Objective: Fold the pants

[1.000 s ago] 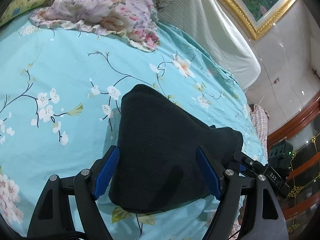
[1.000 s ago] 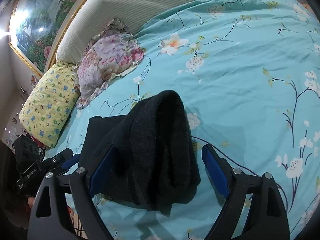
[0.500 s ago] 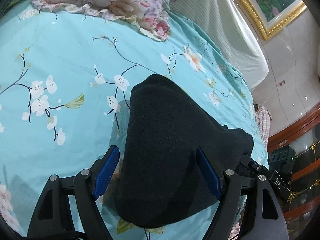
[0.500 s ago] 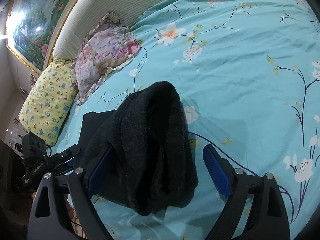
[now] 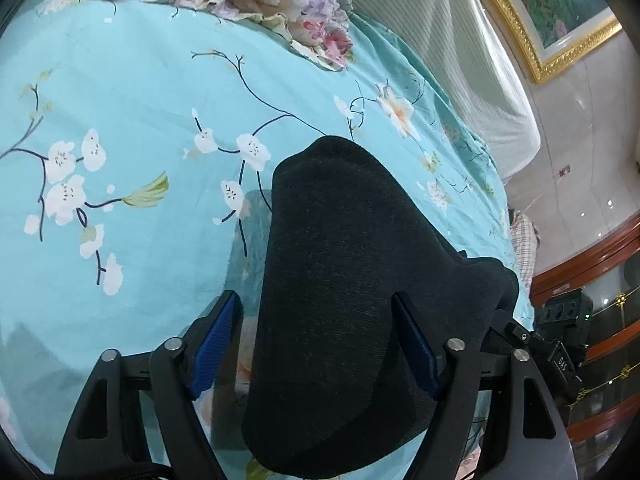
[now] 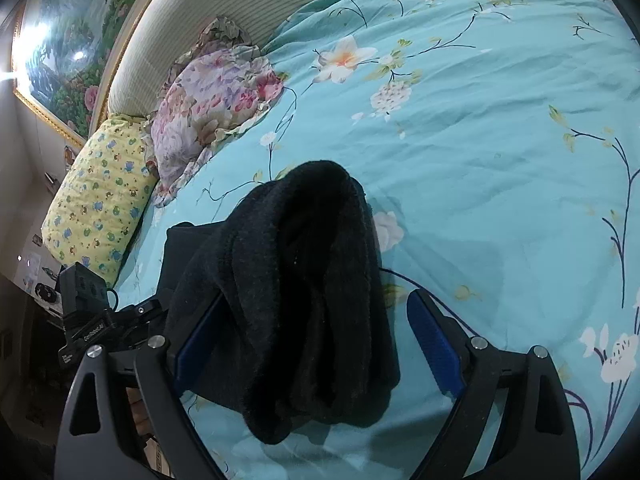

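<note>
The black pants (image 5: 340, 288) are bunched into a thick folded bundle over a turquoise floral bedspread (image 5: 140, 120). In the left wrist view the bundle hangs between the wide-apart blue pads of my left gripper (image 5: 316, 344), draped over its middle. In the right wrist view the pants (image 6: 304, 280) drape the same way between the open fingers of my right gripper (image 6: 316, 340), with the fuzzy inner side showing. Both grippers' jaws stand wide apart. The other gripper shows at the edge of each view (image 6: 104, 320), close beside the bundle.
A floral pillow (image 6: 212, 100) and a yellow patterned pillow (image 6: 96, 200) lie at the head of the bed by a striped headboard (image 6: 240, 0). A gold-framed painting (image 5: 560, 12) hangs above. Wooden furniture (image 5: 592, 264) stands past the bed's edge.
Both grippers have risen and tilted a little, and the black bundle has lifted with them, showing more bedspread beneath. The jaws stay wide apart throughout.
</note>
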{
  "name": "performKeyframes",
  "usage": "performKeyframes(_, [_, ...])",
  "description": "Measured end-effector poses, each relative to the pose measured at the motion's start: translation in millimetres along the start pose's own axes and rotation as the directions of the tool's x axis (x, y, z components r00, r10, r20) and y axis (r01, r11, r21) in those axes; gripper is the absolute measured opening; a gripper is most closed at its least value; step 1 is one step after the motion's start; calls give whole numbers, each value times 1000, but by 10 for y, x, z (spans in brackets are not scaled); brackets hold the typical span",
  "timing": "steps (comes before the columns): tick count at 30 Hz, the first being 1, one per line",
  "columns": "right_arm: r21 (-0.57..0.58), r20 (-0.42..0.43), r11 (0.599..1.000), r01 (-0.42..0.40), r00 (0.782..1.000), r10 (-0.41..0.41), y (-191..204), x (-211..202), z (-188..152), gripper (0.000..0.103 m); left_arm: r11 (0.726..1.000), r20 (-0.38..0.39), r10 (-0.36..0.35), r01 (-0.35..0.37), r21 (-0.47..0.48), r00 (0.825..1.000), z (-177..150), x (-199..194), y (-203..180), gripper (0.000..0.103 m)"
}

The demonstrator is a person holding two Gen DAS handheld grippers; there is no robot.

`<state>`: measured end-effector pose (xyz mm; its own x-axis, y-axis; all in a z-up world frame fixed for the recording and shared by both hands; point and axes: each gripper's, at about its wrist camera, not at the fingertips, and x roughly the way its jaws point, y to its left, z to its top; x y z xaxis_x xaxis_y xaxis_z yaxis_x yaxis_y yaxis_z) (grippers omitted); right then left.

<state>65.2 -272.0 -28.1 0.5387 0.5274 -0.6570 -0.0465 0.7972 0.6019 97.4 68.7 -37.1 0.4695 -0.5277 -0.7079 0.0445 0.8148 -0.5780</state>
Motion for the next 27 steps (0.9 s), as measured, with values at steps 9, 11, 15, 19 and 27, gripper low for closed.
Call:
performKeyframes(9, [-13, -11, 1000, 0, 1000, -1, 25, 36, 3, 94, 1000, -13, -4, 4, 15, 1000, 30, 93, 45, 54])
performKeyframes(11, [-17, -13, 1000, 1, 1000, -1, 30, 41, 7, 95, 1000, -13, -10, 10, 10, 1000, 35, 100, 58, 54])
performKeyframes(15, [-16, -12, 1000, -20, 1000, 19, 12, 53, 4, 95, 1000, -14, -19, 19, -1, 1000, 30, 82, 77, 50])
performKeyframes(19, [12, -32, 998, -60, 998, 60, 17, 75, -30, 69, 1000, -5, -17, 17, 10, 1000, 14, 32, 45, 45])
performKeyframes(27, [-91, 8, 995, -28, 1000, 29, 331, -76, -56, 51, 999, 32, -31, 30, 24, 999, 1, -204, 21, 37])
